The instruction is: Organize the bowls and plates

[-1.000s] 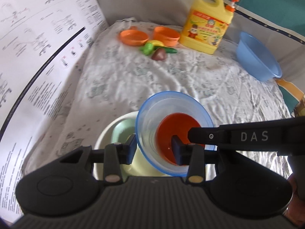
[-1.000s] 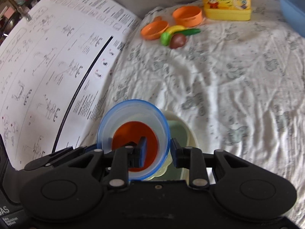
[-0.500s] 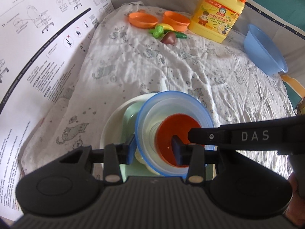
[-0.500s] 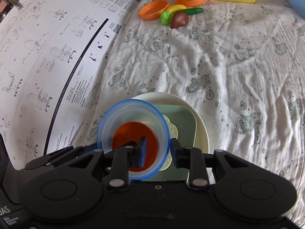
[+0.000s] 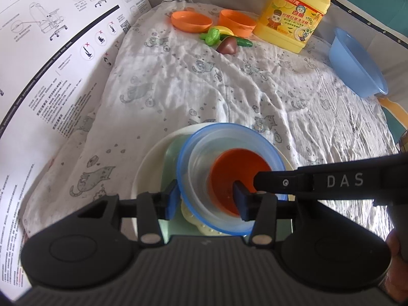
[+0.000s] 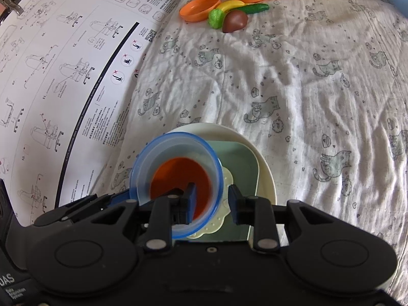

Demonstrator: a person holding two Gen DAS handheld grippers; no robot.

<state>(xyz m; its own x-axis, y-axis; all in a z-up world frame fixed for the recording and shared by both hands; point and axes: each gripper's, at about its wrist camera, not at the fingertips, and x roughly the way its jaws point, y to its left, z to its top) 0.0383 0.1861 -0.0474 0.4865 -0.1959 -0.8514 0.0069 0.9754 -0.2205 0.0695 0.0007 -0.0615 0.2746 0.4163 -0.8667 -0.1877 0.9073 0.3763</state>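
A clear bowl with a blue rim (image 5: 204,153) (image 6: 142,163) holds an orange bowl (image 5: 229,176) (image 6: 176,176) nested inside. Both sit above a stack: a cream round plate (image 5: 150,160) (image 6: 262,163), a pale green square plate (image 5: 170,155) (image 6: 239,163) and a small cream scalloped dish (image 6: 227,181). My left gripper (image 5: 205,199) straddles the bowl's left wall, one finger inside and one outside. My right gripper (image 6: 211,201) straddles its right wall the same way. Whether either pair of pads presses the wall does not show.
At the far end stand an orange dish (image 5: 191,21), an orange bowl (image 5: 237,23), toy vegetables (image 5: 224,40) and a yellow detergent jug (image 5: 295,15). A blue basin (image 5: 357,63) sits at the right edge. A large instruction sheet (image 5: 51,63) lies on the left.
Both grippers rose and drew back with the bowls, so the cloth and far objects look farther away. More of the plate stack under the bowls shows now.
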